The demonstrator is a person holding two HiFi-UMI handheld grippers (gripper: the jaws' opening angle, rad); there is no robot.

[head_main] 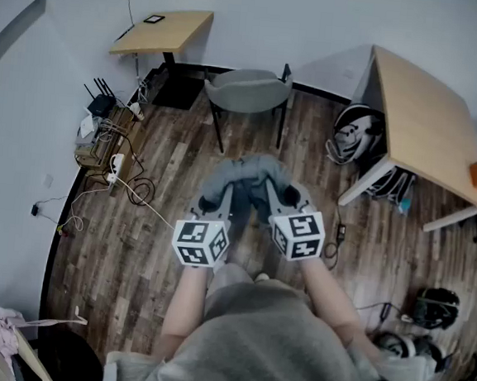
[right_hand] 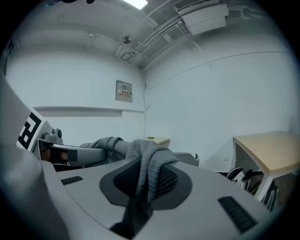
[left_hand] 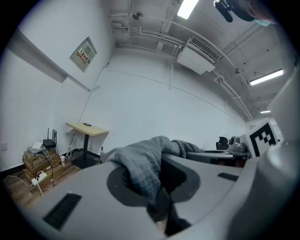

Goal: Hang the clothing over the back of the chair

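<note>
- One piece of clothing (head_main: 253, 172), a grey waffle-textured garment, is bunched up and held off the floor between two claws.
- The left claw (head_main: 221, 194) is narrowed onto one end of the cloth, which is pinched between its pads and spills over its tip.
- The right claw (head_main: 281, 196) is narrowed the same way onto the other end, with a fold draped over its front.
- The garment's long axis runs sideways from one claw to the other, and its bulk sits just ahead of both tips.
- One chair (head_main: 249, 90), grey with dark legs, stands ahead of the claws and well apart from them, with wood floor (head_main: 173, 180) in between.
- There are two tabletops: a small one (head_main: 165, 30) far ahead to the left of the claws, and a larger one (head_main: 426, 127) off to the right.
- A router (head_main: 101, 103) and a tangle of cables lie along the wall left of the left claw.
</note>
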